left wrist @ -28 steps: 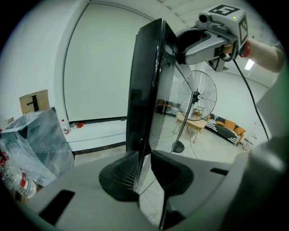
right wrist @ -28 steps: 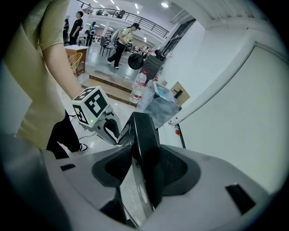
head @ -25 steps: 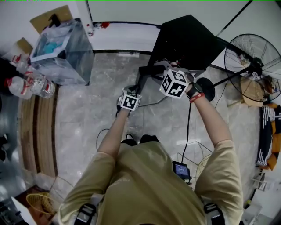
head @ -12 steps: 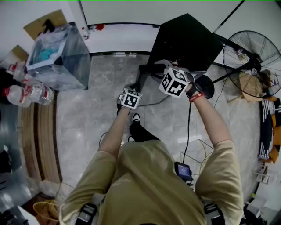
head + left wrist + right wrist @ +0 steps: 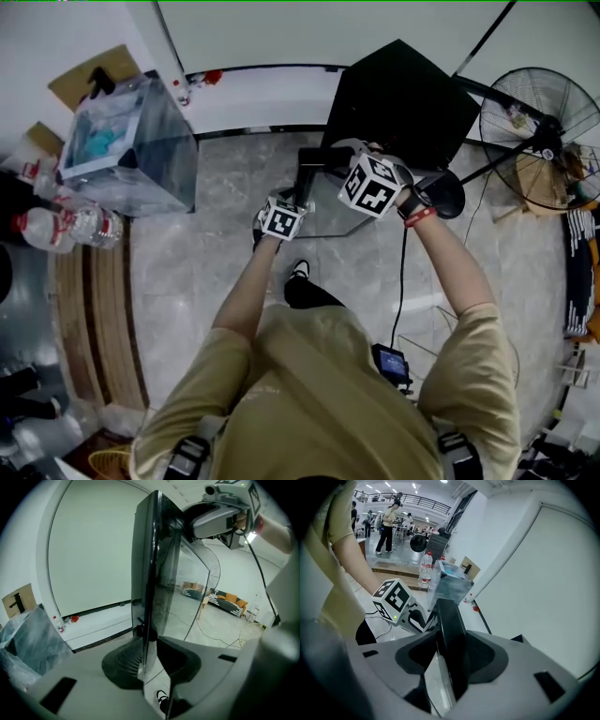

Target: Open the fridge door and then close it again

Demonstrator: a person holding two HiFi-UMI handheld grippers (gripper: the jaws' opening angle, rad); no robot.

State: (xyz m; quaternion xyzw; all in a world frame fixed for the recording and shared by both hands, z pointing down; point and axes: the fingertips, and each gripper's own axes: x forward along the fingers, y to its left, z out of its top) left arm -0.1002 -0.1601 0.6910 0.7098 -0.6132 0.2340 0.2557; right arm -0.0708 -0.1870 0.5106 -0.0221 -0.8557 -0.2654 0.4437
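Black fridge door (image 5: pixel 146 564), one, pinched by two: left hand-held gripper (image 5: pixel 151 660) and right hand-held gripper (image 5: pixel 452 656).

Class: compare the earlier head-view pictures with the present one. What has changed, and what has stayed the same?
The person has stepped forward: a black shoe with a white sole now shows ahead of the body. Any swing of the dark-framed glass fridge door is too slight to read. The left gripper and right gripper stay clamped on its edge.

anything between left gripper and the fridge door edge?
Nothing. In the left gripper view the black edge of the fridge door sits directly between the pads of the left gripper, and both pads press on it.
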